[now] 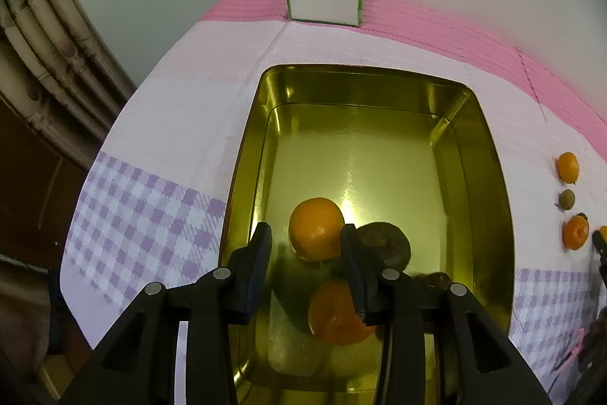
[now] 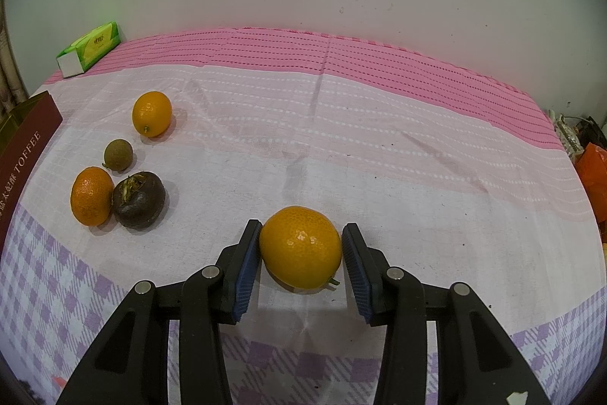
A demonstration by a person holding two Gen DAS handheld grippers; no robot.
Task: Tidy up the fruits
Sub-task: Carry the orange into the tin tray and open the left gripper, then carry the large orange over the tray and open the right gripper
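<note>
Checked cloth bench (image 2: 379, 147) | right gripper (image 2: 301, 249) fingers straddle orange (image 2: 299, 247), barely gripping | left gripper (image 1: 307, 245) fingers parted, empty, over gold tin (image 1: 489, 177)

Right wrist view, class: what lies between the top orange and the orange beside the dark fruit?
A small greenish-brown fruit lies between them, seen in the right wrist view.

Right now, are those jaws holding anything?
Left gripper: open, small orange loose between its jaws, in the tin.
Right gripper: closed on the big orange on the cloth.
</note>
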